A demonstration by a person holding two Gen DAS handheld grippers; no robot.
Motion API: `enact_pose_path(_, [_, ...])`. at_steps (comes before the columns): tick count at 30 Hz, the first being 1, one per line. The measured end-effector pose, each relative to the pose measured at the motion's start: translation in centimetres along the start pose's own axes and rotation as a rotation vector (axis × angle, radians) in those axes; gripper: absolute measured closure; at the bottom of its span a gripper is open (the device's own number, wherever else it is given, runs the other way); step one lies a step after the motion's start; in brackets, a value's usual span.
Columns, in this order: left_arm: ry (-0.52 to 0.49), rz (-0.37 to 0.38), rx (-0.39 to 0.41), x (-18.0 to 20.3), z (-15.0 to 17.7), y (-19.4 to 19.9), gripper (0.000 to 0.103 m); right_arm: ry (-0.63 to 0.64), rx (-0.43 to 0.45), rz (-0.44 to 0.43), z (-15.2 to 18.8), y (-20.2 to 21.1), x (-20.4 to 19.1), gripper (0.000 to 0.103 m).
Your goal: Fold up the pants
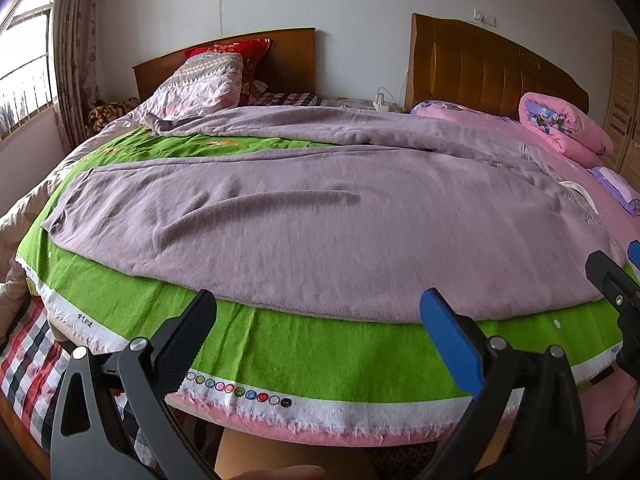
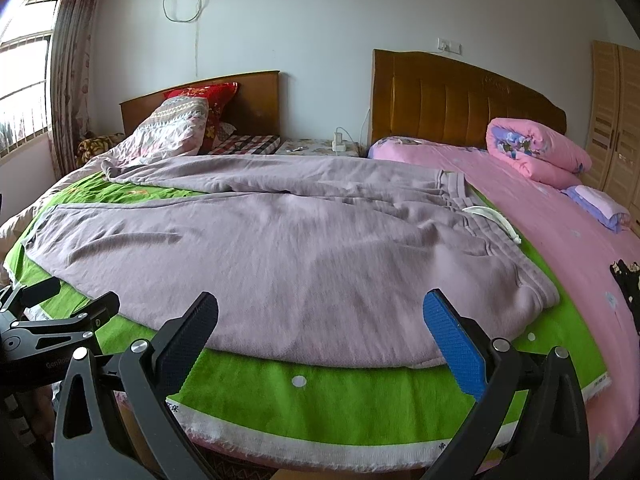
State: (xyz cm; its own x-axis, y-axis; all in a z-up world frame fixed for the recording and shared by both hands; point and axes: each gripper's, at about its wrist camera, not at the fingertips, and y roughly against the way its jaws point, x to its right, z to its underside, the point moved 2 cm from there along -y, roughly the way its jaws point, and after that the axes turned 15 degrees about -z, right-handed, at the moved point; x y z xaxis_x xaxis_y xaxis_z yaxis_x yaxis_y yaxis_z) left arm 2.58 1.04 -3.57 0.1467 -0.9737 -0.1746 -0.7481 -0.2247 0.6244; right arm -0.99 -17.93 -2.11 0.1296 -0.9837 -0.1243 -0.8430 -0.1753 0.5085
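Observation:
Mauve pants (image 1: 304, 232) lie spread on a green cloth (image 1: 304, 344) on the bed, legs running left, waistband with a white drawstring (image 2: 496, 220) at the right. They also show in the right wrist view (image 2: 280, 256). My left gripper (image 1: 320, 316) is open and empty, just in front of the pants' near edge. My right gripper (image 2: 320, 316) is open and empty, near the near edge toward the waist end. The right gripper shows at the right edge of the left wrist view (image 1: 616, 280); the left gripper shows at the left of the right wrist view (image 2: 60, 312).
A pink sheet (image 2: 560, 240) covers the right bed, with a rolled pink quilt (image 2: 536, 152) by the wooden headboard (image 2: 460, 96). Pillows (image 2: 180, 128) sit at the far left headboard. A wardrobe (image 2: 616, 120) stands at the right, a window (image 2: 24, 92) at the left.

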Motion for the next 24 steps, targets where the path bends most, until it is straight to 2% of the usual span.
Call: enact_pose_path(24, [-0.001, 0.001, -0.003, -0.02, 0.14, -0.13, 0.001, -0.004, -0.004, 0.002, 0.31, -0.13, 0.3, 0.004])
